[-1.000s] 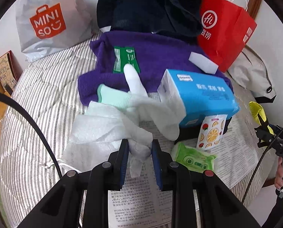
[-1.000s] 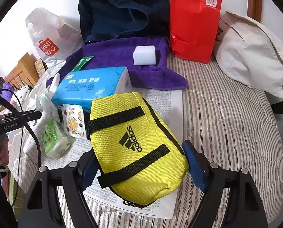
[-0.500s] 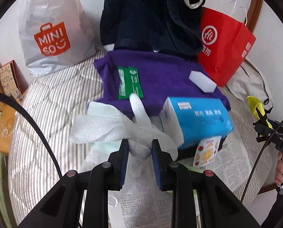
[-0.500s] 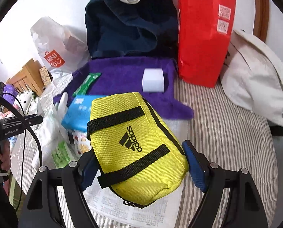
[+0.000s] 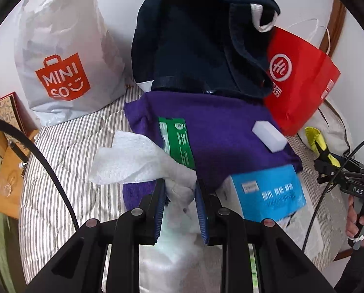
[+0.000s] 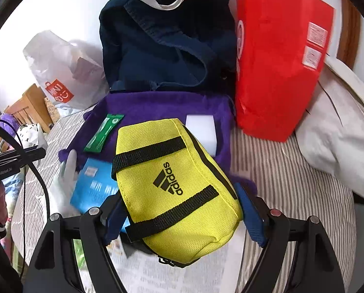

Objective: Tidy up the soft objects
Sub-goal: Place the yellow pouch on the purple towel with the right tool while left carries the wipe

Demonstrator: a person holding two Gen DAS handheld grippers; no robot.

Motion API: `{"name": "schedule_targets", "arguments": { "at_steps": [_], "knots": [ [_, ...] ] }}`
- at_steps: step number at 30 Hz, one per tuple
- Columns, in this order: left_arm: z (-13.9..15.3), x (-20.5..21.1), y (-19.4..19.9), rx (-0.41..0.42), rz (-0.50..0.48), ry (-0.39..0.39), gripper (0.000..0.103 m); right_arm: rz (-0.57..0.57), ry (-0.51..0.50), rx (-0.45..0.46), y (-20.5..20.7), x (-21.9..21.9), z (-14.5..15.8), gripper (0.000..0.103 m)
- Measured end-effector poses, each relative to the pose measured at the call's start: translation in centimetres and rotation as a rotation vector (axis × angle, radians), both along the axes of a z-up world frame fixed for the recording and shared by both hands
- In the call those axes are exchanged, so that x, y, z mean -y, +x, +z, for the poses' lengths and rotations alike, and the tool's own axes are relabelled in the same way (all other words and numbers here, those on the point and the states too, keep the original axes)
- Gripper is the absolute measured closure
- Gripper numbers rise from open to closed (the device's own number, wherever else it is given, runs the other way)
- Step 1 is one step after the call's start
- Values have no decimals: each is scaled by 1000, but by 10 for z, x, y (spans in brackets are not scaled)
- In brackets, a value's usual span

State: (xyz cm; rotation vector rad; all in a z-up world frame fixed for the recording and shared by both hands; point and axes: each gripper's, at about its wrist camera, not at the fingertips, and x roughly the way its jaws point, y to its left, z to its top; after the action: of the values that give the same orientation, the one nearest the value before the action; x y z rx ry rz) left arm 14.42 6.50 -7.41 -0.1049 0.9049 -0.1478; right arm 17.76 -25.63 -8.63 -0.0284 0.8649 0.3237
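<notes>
Two grippers are each clamped on something soft. The left gripper has its blue pads pinched nearly together on a bunch of white cloth, which fans out up and to the left of the jaws and hangs pale below them, held above a purple towel. The right gripper stands much wider — its pads press the two sides of a yellow Adidas pouch with black straps, carried clear of the bedding, logo facing up.

Beneath and beyond both loads lies the purple towel, spread on a striped bed cover. On the towel rest a green flat packet and a white foam block, well apart from each other. A blue tissue pack sits at the towel's near right edge, just beside the left gripper, with newspaper under it.

Behind the towel, against the wall, stands a navy backpack. To its left is a white Miniso bag; to its right a red paper bag, and past that a cream fabric bag. At the right edge of the left view, a hand grips the other tool's handle.
</notes>
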Motion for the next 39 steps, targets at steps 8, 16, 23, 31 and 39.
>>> {"name": "schedule_targets", "arguments": {
  "at_steps": [8, 16, 23, 31, 39],
  "knots": [
    [-4, -7, 33, -11, 15, -18, 80, 38, 0, -48, 52, -38, -12, 22],
    [-4, -11, 55, -14, 17, -8, 80, 73, -51, -118, 88, -67, -38, 22],
    [-11, -15, 64, -22, 20, -16, 80, 77, -93, -150, 107, -80, -59, 22],
    [-15, -14, 67, -26, 10, -24, 80, 107, -139, -143, 121, -97, -59, 22],
    [-15, -18, 66, -25, 12, -34, 80, 151, -241, -134, 121, -116, -65, 20]
  ]
}}
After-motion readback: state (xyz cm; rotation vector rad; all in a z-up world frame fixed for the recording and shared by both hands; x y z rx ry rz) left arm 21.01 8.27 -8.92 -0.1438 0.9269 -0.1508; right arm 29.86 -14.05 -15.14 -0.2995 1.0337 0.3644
